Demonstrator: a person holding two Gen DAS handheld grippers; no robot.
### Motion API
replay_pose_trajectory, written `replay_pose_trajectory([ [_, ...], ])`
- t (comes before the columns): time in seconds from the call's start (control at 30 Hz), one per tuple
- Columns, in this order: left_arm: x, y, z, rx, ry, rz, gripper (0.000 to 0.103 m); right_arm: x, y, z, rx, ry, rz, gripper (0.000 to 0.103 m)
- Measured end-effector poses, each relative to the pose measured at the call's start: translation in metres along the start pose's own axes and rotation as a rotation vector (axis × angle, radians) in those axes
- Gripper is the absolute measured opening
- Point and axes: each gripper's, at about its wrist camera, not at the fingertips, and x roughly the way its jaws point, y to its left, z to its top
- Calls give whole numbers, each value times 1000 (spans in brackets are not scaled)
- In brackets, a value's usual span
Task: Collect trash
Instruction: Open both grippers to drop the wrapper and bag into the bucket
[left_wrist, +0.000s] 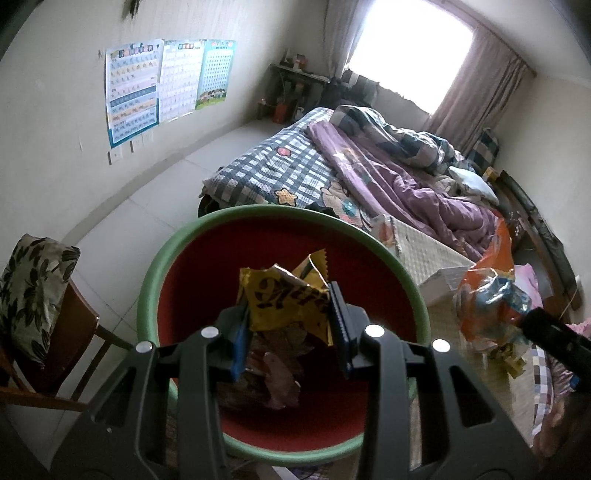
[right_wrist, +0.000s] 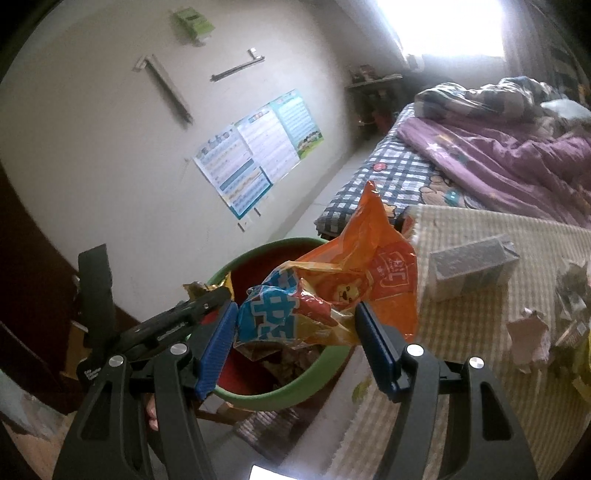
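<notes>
My left gripper (left_wrist: 288, 317) is shut on a crumpled yellow wrapper (left_wrist: 284, 299) and hangs over a green bin with a red inside (left_wrist: 147, 295). Brown crumpled wrappers (left_wrist: 269, 365) lie at the bottom of the bin. My right gripper (right_wrist: 295, 321) is shut on a crinkled orange and blue snack bag (right_wrist: 332, 291), held above the near rim of the same bin (right_wrist: 295, 391). In the left wrist view that orange bag (left_wrist: 487, 295) shows to the right of the bin. In the right wrist view the left gripper (right_wrist: 207, 299) shows at the bin's left with the yellow wrapper.
A grey box (right_wrist: 469, 266) and torn paper scraps (right_wrist: 528, 339) lie on a yellow checked mat (right_wrist: 461, 369) to the right. Behind it is a bed with a purple quilt (left_wrist: 406, 177). A wooden chair with a patterned cushion (left_wrist: 33, 295) stands left of the bin.
</notes>
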Motion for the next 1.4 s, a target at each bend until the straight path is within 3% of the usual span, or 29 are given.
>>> replay_pose_trajectory([
  [0.63,12,12,7,-6,28,-3,35,46,39,2,-140,89,4,64],
  [1.03,11,14,7,-14,31,4,36,57,43,-7,-179,138,0,65],
  [1.3,10,15,6,-29,22,25,46,62,50,-10,-223,154,-10,66],
  [1.4,8,17,4,-40,11,28,58,62,52,-11,-239,153,-17,69],
])
